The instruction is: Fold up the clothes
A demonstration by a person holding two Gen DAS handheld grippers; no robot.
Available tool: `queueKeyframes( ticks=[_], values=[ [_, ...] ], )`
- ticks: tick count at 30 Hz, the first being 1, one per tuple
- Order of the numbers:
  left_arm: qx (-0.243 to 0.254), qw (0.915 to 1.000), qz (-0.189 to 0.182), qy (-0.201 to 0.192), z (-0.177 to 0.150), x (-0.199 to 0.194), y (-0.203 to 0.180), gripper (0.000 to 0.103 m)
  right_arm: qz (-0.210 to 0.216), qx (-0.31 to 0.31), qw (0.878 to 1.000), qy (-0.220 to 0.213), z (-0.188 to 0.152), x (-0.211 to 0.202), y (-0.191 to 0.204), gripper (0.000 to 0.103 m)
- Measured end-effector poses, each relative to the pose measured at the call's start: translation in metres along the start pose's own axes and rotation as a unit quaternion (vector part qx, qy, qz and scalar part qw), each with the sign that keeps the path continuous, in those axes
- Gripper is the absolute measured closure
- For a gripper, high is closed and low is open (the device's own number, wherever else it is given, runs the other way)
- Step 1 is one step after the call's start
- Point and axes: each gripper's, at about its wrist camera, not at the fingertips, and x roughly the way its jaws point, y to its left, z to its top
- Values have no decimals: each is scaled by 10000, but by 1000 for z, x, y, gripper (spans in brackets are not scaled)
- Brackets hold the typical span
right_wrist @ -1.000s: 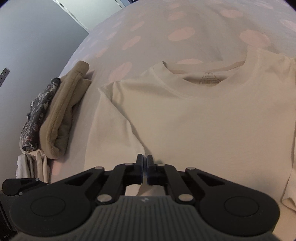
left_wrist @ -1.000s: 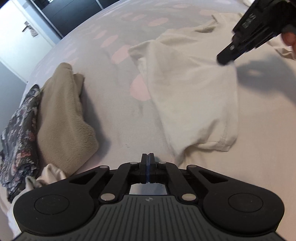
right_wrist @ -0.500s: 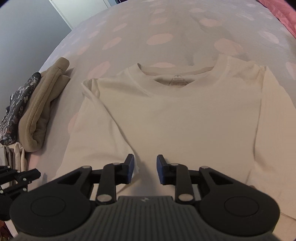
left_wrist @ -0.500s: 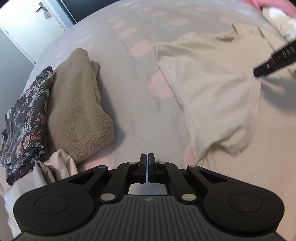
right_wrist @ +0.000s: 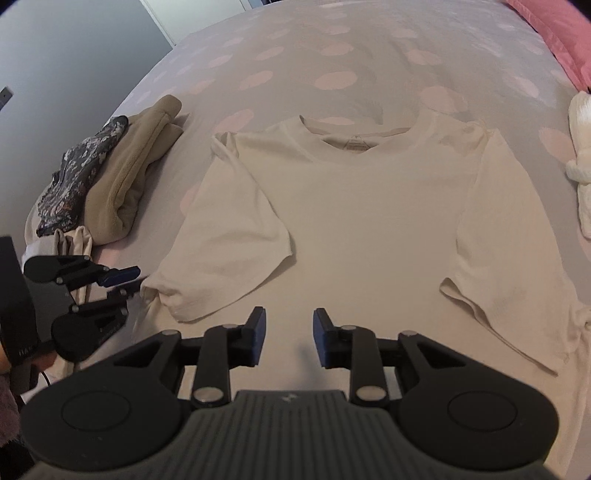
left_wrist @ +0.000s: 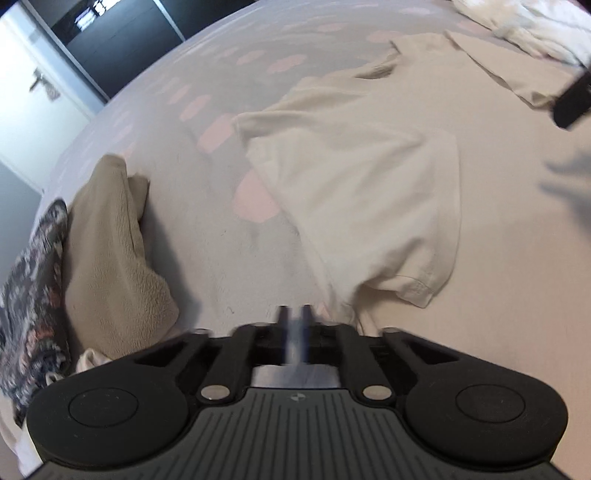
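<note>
A cream T-shirt (right_wrist: 369, 206) lies flat and face up on the bed, collar away from me, both sleeves spread. It also shows in the left wrist view (left_wrist: 362, 177). My right gripper (right_wrist: 288, 332) is open and empty, over the shirt's lower middle. My left gripper (left_wrist: 294, 317) is blurred, with a small gap between its fingers, just short of the left sleeve hem (left_wrist: 410, 284). In the right wrist view the left gripper (right_wrist: 122, 284) sits beside that sleeve (right_wrist: 229, 251), fingers apart.
A folded tan fleece (right_wrist: 136, 173) and a floral garment (right_wrist: 77, 173) are stacked at the left of the polka-dot bed sheet (right_wrist: 332, 48). White laundry (right_wrist: 580, 162) lies at the right edge. A pink cover (right_wrist: 554, 33) is at far right.
My right gripper has opened and pulled back, showing the whole shirt. My left gripper has moved toward the left sleeve hem and its fingers have parted slightly.
</note>
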Motion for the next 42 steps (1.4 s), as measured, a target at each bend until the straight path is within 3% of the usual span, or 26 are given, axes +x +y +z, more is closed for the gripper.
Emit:
queueKeyframes(
  ticks=[5,10,22,27,34,42],
  values=[
    [-305,9973,290,603,-13,17,22,103,-253,-78,9996,-2,-11,-20,-8,72],
    [-377,9965,304,688,-17,10,29,103,-467,35,9989,16,-20,-38,-22,72],
    [-675,9965,310,374,-30,-45,30,103,-1015,326,9941,206,-51,-66,-56,68],
    [-806,9963,172,239,-32,-67,26,102,-1219,474,9901,509,-63,-77,-68,68],
    [-1675,9855,-280,-9,-15,-78,50,102,-1127,585,9903,560,-59,-87,-81,68],
    [-1902,9809,-400,-9,41,-43,55,102,-1435,-464,9883,246,-16,-56,-79,73]
  ],
)
